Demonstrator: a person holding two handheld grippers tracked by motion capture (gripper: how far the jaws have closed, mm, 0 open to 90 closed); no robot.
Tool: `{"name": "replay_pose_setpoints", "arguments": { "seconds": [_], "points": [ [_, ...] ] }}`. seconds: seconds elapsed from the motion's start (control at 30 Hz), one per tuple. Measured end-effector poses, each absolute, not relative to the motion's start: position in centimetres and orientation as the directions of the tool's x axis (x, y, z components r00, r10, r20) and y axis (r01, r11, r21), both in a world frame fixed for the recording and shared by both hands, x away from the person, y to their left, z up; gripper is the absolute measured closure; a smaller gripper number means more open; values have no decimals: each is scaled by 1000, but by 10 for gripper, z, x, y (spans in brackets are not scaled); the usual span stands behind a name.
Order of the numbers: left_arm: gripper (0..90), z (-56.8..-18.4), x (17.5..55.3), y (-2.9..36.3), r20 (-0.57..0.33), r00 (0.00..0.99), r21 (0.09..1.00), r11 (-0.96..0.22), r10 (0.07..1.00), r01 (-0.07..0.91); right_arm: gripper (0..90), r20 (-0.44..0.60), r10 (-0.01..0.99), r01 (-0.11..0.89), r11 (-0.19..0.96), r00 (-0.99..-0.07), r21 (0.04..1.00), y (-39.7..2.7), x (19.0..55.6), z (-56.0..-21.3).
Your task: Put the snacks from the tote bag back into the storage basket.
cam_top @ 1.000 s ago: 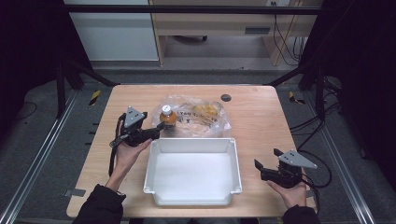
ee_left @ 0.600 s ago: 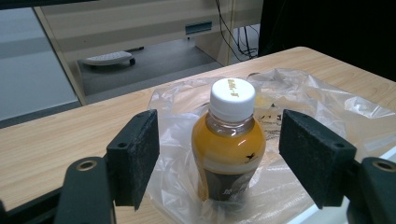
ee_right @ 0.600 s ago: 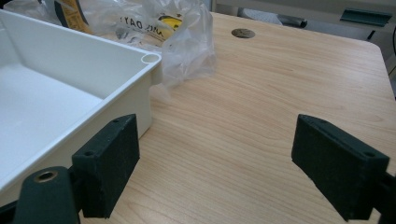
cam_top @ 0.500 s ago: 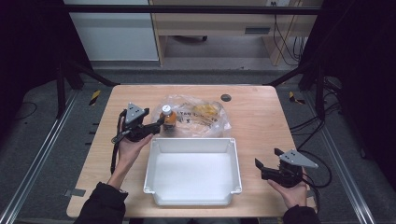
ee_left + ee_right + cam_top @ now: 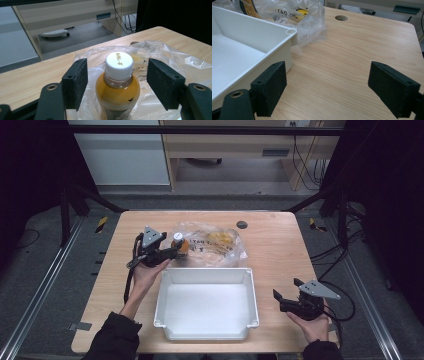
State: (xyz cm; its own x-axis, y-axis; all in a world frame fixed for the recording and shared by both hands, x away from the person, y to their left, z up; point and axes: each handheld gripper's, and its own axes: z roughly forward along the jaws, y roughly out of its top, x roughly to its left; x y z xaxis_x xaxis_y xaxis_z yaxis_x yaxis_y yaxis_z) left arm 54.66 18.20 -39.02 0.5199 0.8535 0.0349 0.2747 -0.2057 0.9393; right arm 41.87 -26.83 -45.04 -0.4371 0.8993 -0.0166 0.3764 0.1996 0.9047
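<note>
Left gripper view: gripper (image 5: 117,82) spread wide around bottle (image 5: 117,85), untouched. Right gripper (image 5: 334,87) open over bare bench (image 5: 342,62), beside tray (image 5: 249,47).

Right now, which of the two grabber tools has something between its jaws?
The left gripper: an orange-filled bottle stands between its open jaws, untouched. The right gripper has just bare table between its own.

I work in a lab: my wooden table (image 5: 280,245) stands inside a black metal frame (image 5: 200,129), with loose cables (image 5: 305,165) trailing over grey carpet (image 5: 40,255)
</note>
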Motion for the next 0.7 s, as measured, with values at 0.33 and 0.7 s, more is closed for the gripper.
{"name": "replay_pose_setpoints", "arguments": {
  "seconds": [0.33,0.7],
  "points": [
    [399,-391,556,175,42,518,936,-215,854,279,156,-16,899,379,200,-437,903,-268,419,-451],
    [448,-396,563,169,52,524,927,-235,850,291,159,-16,898,380,202,-440,903,-268,419,-451]
  ]
}}
